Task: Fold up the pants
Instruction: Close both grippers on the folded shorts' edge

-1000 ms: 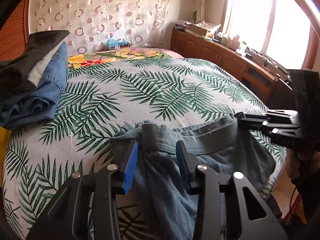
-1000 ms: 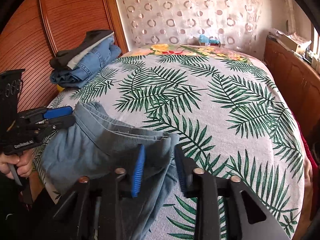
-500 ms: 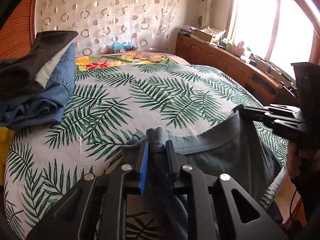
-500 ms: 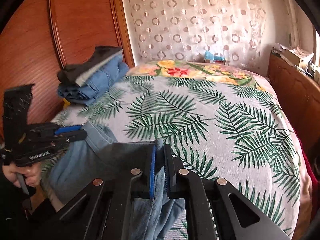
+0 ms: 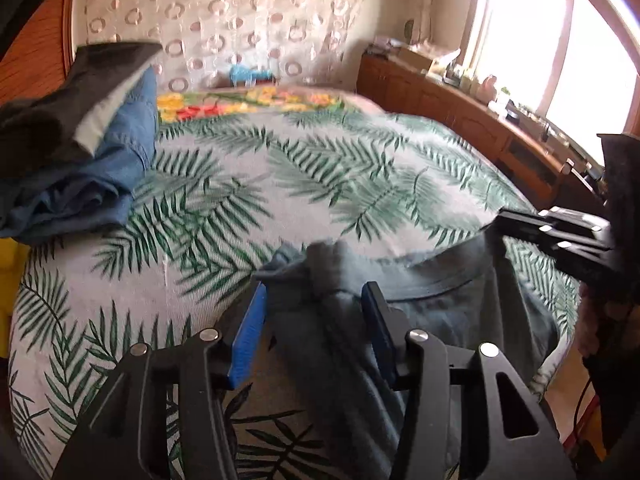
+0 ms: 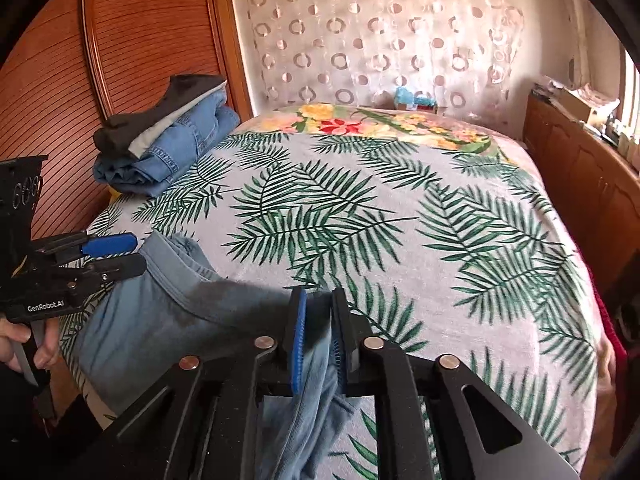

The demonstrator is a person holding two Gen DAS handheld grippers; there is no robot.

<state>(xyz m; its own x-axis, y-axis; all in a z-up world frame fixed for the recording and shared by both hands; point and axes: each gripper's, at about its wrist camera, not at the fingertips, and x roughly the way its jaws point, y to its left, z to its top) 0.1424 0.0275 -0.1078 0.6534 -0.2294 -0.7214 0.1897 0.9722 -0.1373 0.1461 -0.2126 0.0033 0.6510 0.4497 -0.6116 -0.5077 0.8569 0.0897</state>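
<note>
Grey-blue pants [image 5: 432, 312] lie at the near edge of the bed, their waistband stretched across; they also show in the right wrist view [image 6: 160, 320]. My left gripper [image 5: 312, 308] is open, its jaws apart on either side of a bunched waistband corner. It appears from the side in the right wrist view [image 6: 120, 256]. My right gripper [image 6: 320, 320] is shut on the other end of the waistband. It appears in the left wrist view [image 5: 516, 232] at the right.
The bed's palm-leaf cover [image 6: 360, 208] stretches ahead. A stack of folded jeans and dark clothes [image 6: 168, 140] sits at the far left by the wooden headboard [image 6: 80, 80]. A wooden cabinet [image 5: 480, 128] runs along the right under the window.
My left gripper was shut on the waistband corner half a second ago and has opened. My right gripper closed on the waistband a second ago and stays shut.
</note>
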